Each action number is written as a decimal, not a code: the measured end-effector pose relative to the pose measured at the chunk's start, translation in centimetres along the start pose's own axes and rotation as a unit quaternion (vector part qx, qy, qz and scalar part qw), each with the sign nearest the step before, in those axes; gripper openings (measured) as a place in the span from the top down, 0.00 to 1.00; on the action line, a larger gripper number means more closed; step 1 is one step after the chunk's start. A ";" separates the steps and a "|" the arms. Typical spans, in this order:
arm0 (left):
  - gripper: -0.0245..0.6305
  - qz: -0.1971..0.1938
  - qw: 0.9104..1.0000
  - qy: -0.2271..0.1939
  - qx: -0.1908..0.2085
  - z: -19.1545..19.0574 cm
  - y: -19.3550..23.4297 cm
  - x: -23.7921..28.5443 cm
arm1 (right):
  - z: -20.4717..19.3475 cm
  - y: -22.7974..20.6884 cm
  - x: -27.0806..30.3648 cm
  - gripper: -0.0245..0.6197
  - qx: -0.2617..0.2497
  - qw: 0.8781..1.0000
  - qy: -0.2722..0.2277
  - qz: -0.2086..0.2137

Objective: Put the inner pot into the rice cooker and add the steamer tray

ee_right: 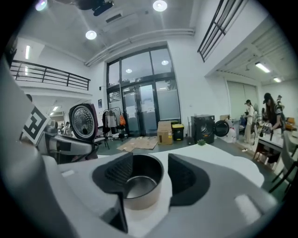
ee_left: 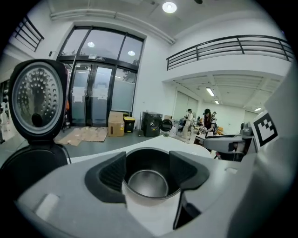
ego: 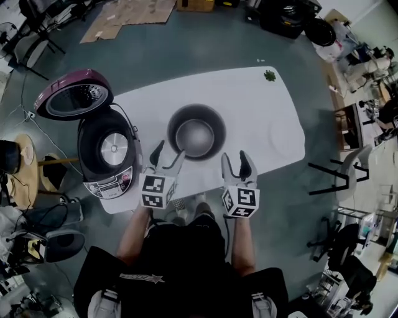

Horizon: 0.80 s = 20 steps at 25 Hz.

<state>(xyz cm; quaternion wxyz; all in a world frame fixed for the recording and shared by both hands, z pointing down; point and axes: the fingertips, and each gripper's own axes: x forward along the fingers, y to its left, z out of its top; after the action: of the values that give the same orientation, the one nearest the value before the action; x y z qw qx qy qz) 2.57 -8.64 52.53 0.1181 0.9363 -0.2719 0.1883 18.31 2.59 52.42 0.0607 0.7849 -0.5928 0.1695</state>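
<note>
Pot (ego: 196,131): upright, empty, mid-table, just past both grippers; not yet in the cooker.
Left gripper (ego: 169,153): jaws spread, nothing gripped, close to pot's near rim.
Right gripper (ego: 236,158): jaws spread, empty, beside the same rim.
Risk: thin smooth rim, two separate pinches; uneven closing could tilt, slip or shove the pot.
Risk, transfer: cooker (ego: 107,149), lid open, at table's left end; a bump might shift it.
Table (ego: 267,112): white, small green thing (ego: 270,76) at far corner.
Room: grey floor, cardboard (ego: 127,15), chairs, people far right.
</note>
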 end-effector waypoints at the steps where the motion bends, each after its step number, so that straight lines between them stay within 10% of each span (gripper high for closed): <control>1: 0.52 0.002 1.000 0.007 -0.005 -0.4 0.1 0.5 | -0.3 -0.2 0.7 0.61 0.002 1.000 0.007 0.004; 20: 0.50 0.083 0.988 0.123 -0.048 -7.9 4.9 8.3 | -8.5 -2.7 12.3 0.61 0.010 0.986 0.154 0.069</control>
<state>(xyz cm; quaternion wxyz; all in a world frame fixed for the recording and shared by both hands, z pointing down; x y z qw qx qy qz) 4.10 -13.97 63.68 0.1792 0.8735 -0.3406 0.2981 22.14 -5.29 64.83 0.1317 0.7070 -0.6278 0.2978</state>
